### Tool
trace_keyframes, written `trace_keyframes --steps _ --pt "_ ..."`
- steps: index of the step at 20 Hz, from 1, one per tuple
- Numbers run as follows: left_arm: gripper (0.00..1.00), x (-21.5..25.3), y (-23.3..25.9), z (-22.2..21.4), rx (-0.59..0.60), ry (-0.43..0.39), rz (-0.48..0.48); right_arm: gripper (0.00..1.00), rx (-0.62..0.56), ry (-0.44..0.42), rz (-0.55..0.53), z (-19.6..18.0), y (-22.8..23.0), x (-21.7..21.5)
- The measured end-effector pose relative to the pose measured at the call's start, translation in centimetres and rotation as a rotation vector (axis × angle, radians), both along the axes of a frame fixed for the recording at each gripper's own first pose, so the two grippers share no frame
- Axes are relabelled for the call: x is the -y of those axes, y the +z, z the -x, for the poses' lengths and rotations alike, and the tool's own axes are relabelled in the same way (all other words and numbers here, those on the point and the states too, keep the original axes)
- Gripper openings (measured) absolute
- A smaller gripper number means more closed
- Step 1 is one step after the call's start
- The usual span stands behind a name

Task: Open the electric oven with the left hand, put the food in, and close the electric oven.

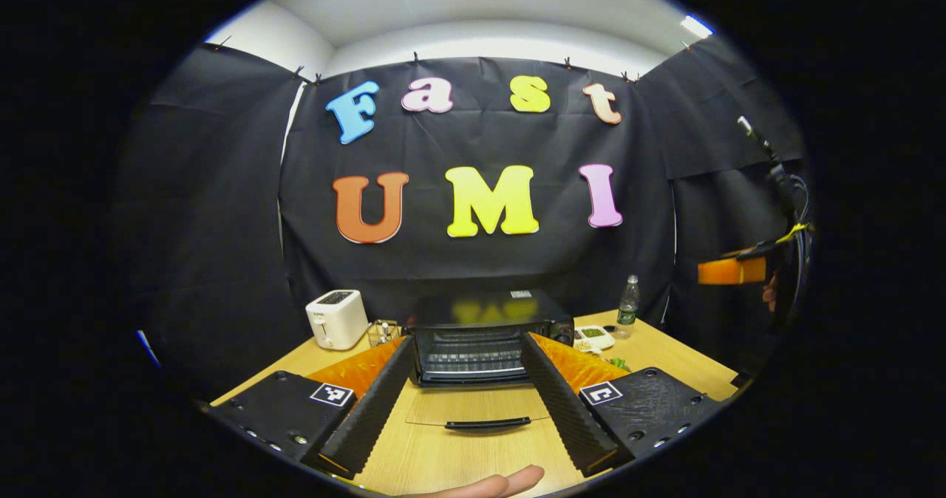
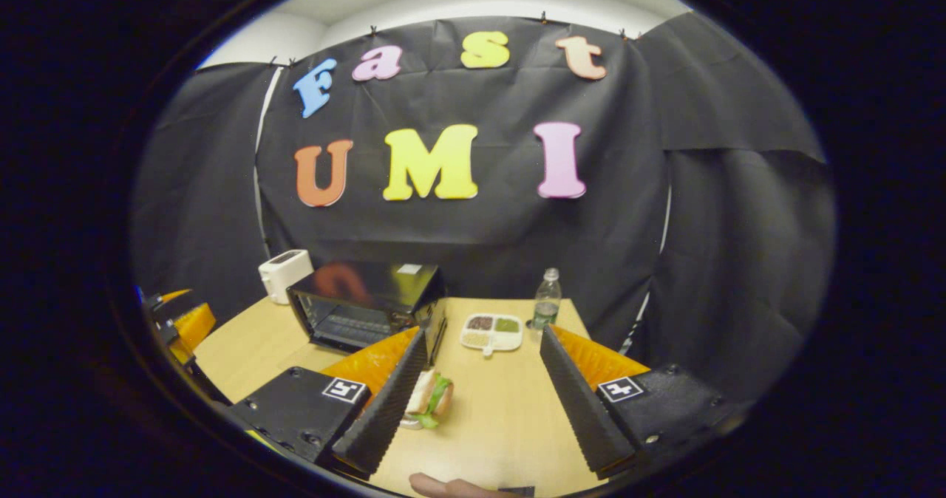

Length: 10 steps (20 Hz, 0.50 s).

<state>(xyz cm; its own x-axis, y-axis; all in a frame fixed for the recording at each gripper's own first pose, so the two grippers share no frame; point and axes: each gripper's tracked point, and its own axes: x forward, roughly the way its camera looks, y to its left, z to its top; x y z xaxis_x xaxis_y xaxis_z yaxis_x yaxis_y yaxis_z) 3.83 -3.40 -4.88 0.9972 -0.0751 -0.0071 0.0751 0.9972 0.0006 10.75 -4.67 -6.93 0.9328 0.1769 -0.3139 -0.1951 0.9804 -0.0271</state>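
Left gripper (image 1: 473,428) level, spread (empty) | oven (image 1: 488,335) door down | sandwich (image 2: 429,397) tabled

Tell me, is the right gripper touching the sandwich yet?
Cannot tell. In the right gripper view the right gripper is open, and the sandwich lies on the table right beside one finger, which hides its near edge.
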Motion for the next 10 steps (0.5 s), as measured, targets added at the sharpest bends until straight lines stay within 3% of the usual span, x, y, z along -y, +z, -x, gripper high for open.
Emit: trace_keyframes --steps 5,10 --pt "0.95 -2.4 4.1 2.1 0.087 0.028 0.045 0.98 -0.332 0.117 -0.11 -3.8 -7.6 -2.1" --pt "0.95 -2.5 4.3 2.6 0.088 0.022 0.067 0.96 -0.551 0.18 -0.185 -7.8 -13.1 -2.7"
